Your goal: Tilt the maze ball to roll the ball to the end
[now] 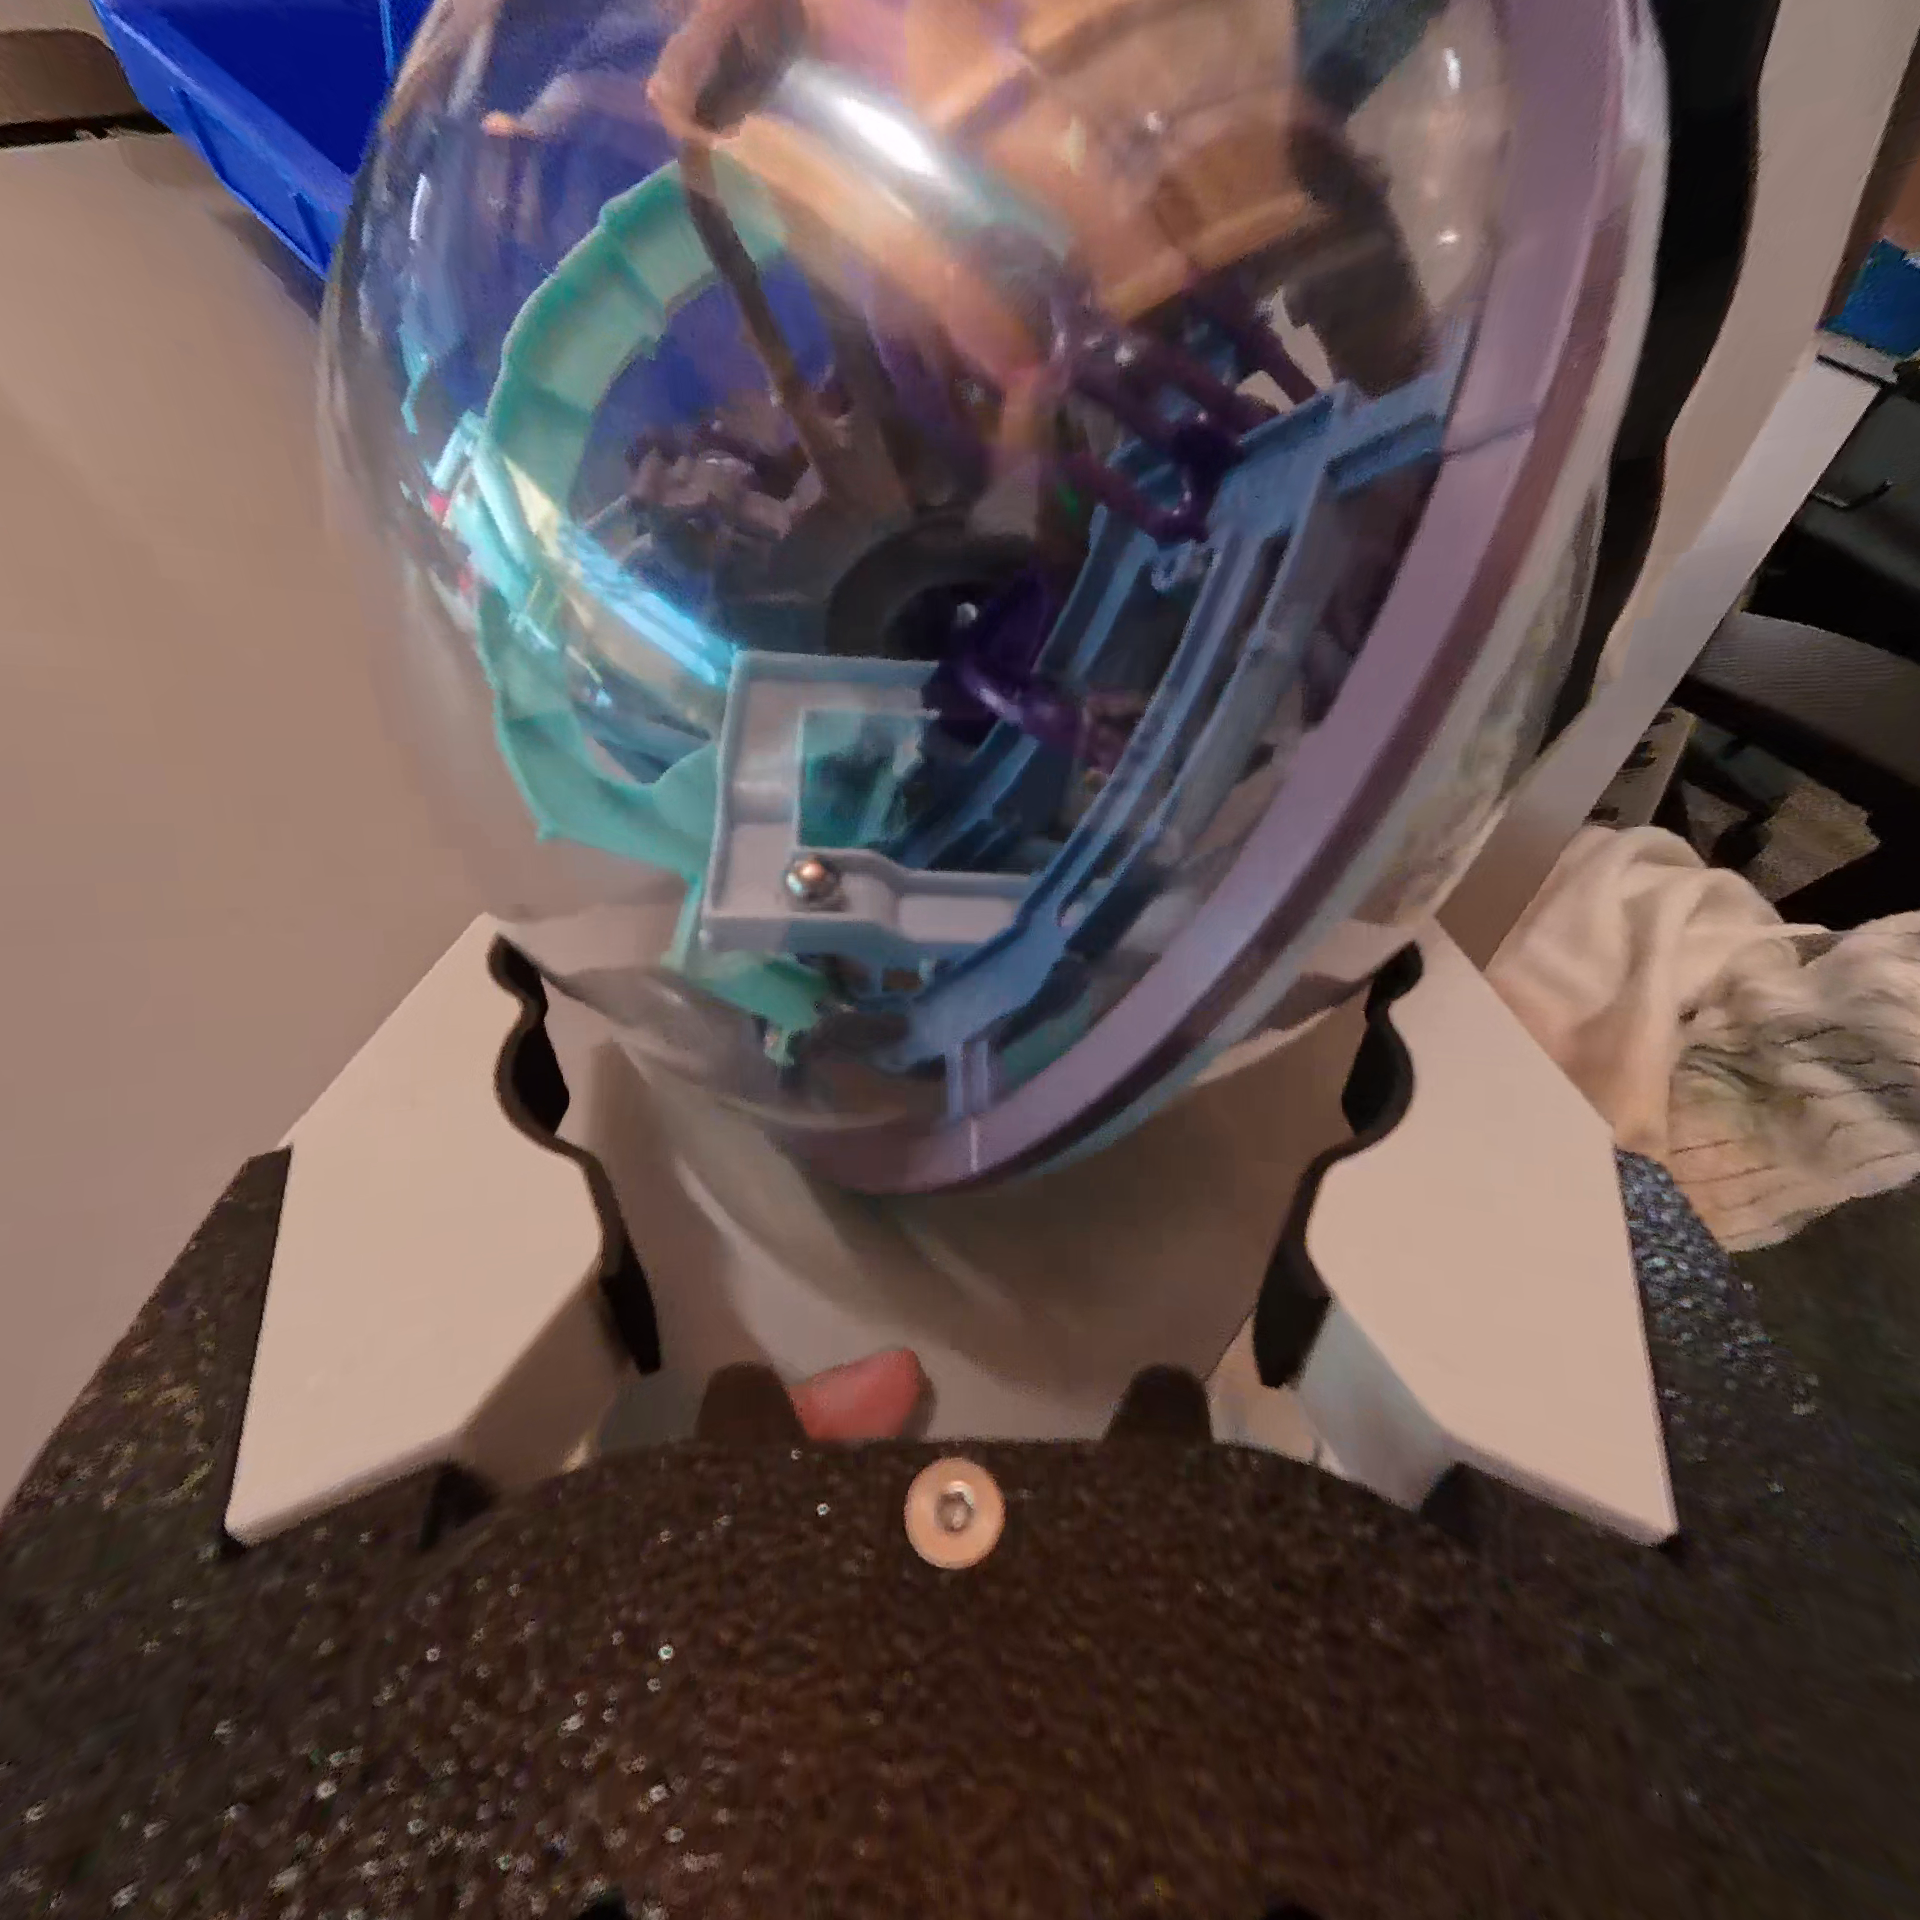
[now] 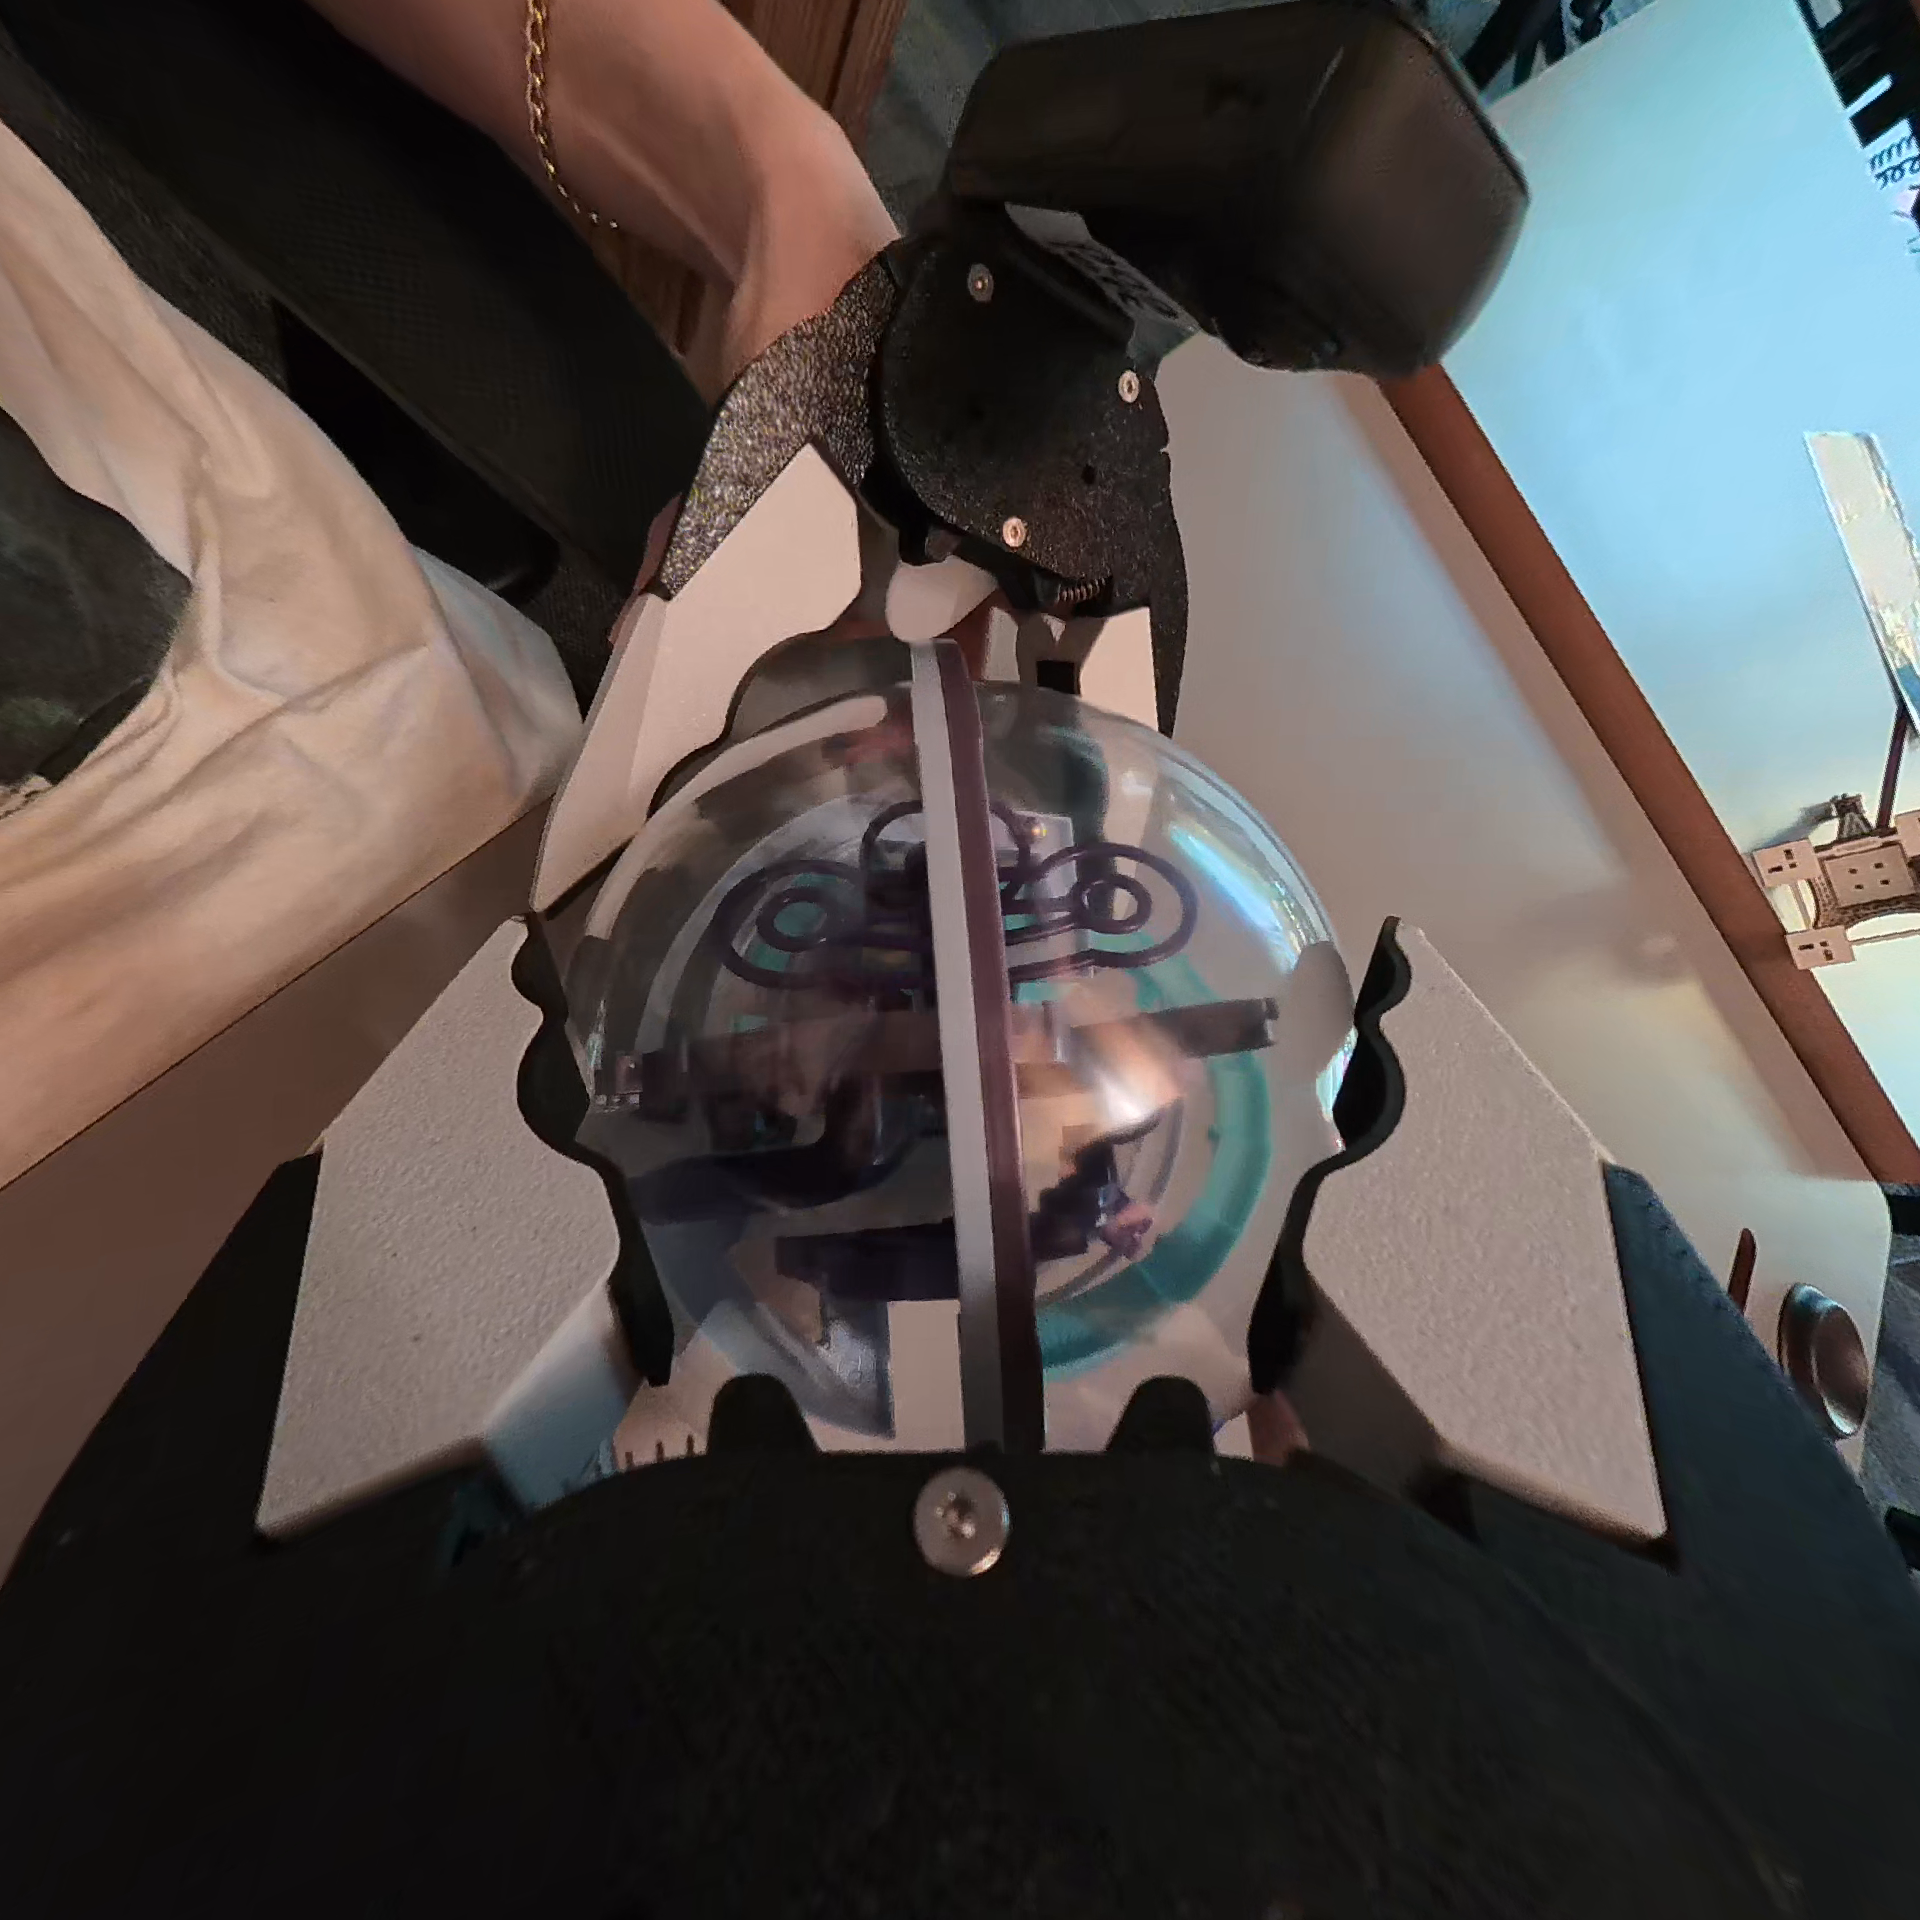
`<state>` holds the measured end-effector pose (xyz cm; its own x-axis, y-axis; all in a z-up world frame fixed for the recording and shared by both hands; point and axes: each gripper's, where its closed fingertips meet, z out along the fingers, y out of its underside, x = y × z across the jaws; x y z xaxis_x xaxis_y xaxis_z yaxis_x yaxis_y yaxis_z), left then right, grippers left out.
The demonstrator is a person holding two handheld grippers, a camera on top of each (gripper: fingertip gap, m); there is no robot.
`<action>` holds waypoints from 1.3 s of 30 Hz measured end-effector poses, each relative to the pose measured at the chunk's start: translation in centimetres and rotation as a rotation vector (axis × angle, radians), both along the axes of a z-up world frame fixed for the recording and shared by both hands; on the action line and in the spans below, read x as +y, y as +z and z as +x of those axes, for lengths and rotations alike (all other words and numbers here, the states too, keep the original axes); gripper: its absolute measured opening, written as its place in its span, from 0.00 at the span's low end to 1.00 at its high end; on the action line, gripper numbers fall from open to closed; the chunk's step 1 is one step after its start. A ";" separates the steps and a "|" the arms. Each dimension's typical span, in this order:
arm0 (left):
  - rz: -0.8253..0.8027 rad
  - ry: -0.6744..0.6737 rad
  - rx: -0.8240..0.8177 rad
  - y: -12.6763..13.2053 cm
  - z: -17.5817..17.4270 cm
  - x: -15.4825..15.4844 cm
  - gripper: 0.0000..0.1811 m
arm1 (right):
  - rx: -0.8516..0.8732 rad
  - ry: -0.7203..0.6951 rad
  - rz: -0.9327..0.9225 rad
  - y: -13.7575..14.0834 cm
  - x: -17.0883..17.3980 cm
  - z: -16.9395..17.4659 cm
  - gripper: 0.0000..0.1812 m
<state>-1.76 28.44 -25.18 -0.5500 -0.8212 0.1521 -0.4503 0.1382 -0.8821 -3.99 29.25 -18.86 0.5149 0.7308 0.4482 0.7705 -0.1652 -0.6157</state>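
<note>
Maze ball (image 2: 935,1049) sits wedged between the spread fingers of both the right gripper (image 2: 951,1081) and left gripper (image 1: 956,1049), letting paired tilts steer the steel ball (image 1: 805,876) along its blue track (image 1: 1101,914).

clear maze ball (image 1: 935,582) with purple band, teal and blue tracks, silver ball (image 1: 805,876).

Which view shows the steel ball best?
Left wrist view: the steel ball sits sharp on a grey-blue track ledge inside the maze ball. In the right wrist view I cannot find it; reflections and the purple band obscure the tracks.
</note>
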 end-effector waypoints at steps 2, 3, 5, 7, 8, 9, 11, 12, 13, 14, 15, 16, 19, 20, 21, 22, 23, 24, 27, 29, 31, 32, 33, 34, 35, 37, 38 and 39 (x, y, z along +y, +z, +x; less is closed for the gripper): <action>0.019 -0.005 0.010 0.0 0.2 0.2 0.83 | -0.001 0.003 0.003 0.0 0.0 0.1 0.81; 0.024 -0.010 0.010 0.0 0.3 0.2 0.84 | 0.001 0.003 0.004 0.0 0.1 0.2 0.81; 0.027 -0.029 0.012 0.0 0.5 0.2 0.85 | 0.011 0.001 0.004 0.0 0.0 0.3 0.81; 0.034 -0.057 0.007 0.1 0.7 0.1 0.86 | 0.020 -0.006 0.000 0.0 0.0 0.4 0.82; 0.035 -0.074 0.005 0.1 0.8 0.0 0.87 | 0.022 -0.003 0.005 0.0 0.0 0.5 0.82; 0.033 -0.091 0.007 0.0 0.9 -0.1 0.87 | 0.027 -0.002 0.011 0.0 0.0 0.5 0.82; 0.025 -0.119 0.007 0.1 1.0 -0.1 0.87 | 0.044 -0.014 0.018 0.0 0.0 0.6 0.82; 0.023 -0.132 0.006 0.1 1.0 -0.1 0.87 | 0.049 -0.017 0.023 0.0 0.0 0.7 0.82; 0.023 -0.141 0.004 0.1 1.0 -0.1 0.87 | 0.053 -0.018 0.029 0.0 -0.1 0.7 0.83; 0.021 -0.147 0.002 0.2 1.1 -0.1 0.87 | 0.057 -0.022 0.034 0.1 -0.1 0.8 0.83; 0.019 -0.152 0.000 0.2 1.1 -0.2 0.87 | 0.062 -0.026 0.038 0.1 -0.1 0.8 0.83; 0.018 -0.155 -0.001 0.2 1.2 -0.2 0.87 | 0.066 -0.027 0.042 0.1 -0.1 0.9 0.83; 0.019 -0.154 -0.005 0.2 1.3 -0.2 0.87 | 0.072 -0.027 0.049 0.1 -0.2 1.0 0.83; 0.023 -0.150 -0.005 0.2 1.3 -0.2 0.87 | 0.068 -0.023 0.047 0.1 -0.2 1.0 0.83; 0.028 -0.146 -0.004 0.1 1.4 -0.1 0.87 | 0.057 -0.018 0.042 0.1 -0.2 1.0 0.83; 0.035 -0.143 -0.001 0.0 1.4 -0.1 0.87 | 0.043 -0.012 0.032 0.0 -0.1 1.0 0.83; 0.042 -0.139 0.004 -0.2 1.4 -0.1 0.87 | 0.025 -0.005 0.020 -0.1 -0.1 1.0 0.83; 0.053 -0.135 0.010 -0.3 1.4 -0.1 0.87 | 0.003 0.005 0.006 -0.2 -0.1 1.0 0.83; 0.104 -0.118 0.037 -1.1 1.3 0.0 0.85 | -0.066 0.047 -0.038 -0.5 -0.2 0.9 0.83; 0.119 -0.104 0.050 -1.4 1.3 0.0 0.84 | -0.099 0.067 -0.063 -0.6 -0.3 0.8 0.83; 0.123 -0.096 0.056 -1.5 1.2 0.1 0.84 | -0.122 0.070 -0.089 -0.8 -0.2 0.9 0.83; 0.123 -0.094 0.059 -1.5 1.2 0.1 0.84 | -0.130 0.072 -0.098 -0.9 -0.2 0.9 0.83; 0.123 -0.092 0.061 -1.6 1.2 0.2 0.84 | -0.136 0.073 -0.103 -0.9 -0.1 0.9 0.84; 0.121 -0.092 0.061 -1.5 1.2 0.2 0.84 | -0.135 0.072 -0.105 -0.9 -0.1 0.9 0.84; 0.118 -0.093 0.060 -1.5 1.3 0.1 0.84 | -0.133 0.072 -0.104 -0.9 -0.1 1.0 0.84; 0.101 -0.091 0.056 -1.3 1.3 0.0 0.83 | -0.128 0.069 -0.094 -0.9 -0.2 1.1 0.84; 0.082 -0.087 0.056 -1.1 1.3 0.0 0.83 | -0.120 0.061 -0.089 -0.9 -0.2 1.1 0.84; 0.057 -0.083 0.056 -0.9 1.3 -0.2 0.83 | -0.111 0.052 -0.084 -0.8 -0.3 1.2 0.84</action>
<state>-0.46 28.28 -26.10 -0.6080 -0.7816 0.1390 -0.4839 0.2262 -0.8454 -2.75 29.00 -19.71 0.4264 0.7923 0.4363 0.8416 -0.1709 -0.5123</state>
